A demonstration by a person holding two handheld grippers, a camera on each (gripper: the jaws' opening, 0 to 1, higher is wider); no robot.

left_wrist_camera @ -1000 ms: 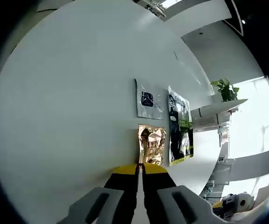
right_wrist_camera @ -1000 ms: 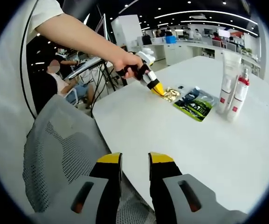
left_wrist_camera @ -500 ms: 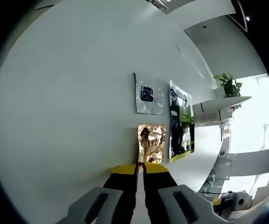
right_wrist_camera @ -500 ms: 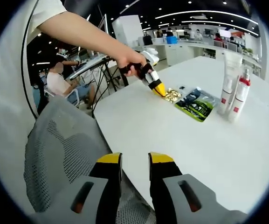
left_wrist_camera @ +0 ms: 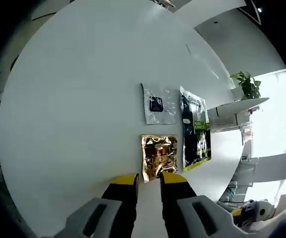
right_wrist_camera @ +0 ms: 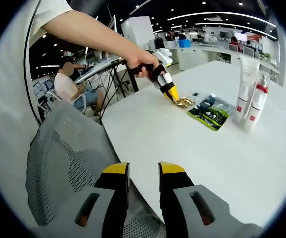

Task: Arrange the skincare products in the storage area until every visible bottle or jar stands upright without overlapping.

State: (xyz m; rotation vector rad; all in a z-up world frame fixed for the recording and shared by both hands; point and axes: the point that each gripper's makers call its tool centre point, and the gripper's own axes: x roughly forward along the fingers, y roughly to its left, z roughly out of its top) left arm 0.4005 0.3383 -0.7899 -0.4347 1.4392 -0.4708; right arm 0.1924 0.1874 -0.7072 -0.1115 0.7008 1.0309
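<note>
Just ahead of left gripper (left_wrist_camera: pixel 148 179), jaws apart: gold sachet (left_wrist_camera: pixel 158 157) flat on table (left_wrist_camera: pixel 73 99). Right gripper (right_wrist_camera: pixel 143 169) jaws apart, empty.

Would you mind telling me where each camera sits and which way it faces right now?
Left gripper view: rides the left tool, looking down onto the white table at the gold sachet, its own jaws apart.
Right gripper view: rides the right tool, over a grey mesh chair, looking across the table at two upright bottles; the person's forearm shows.
Shared: gold sachet, green-black pouch, left tool.
</note>
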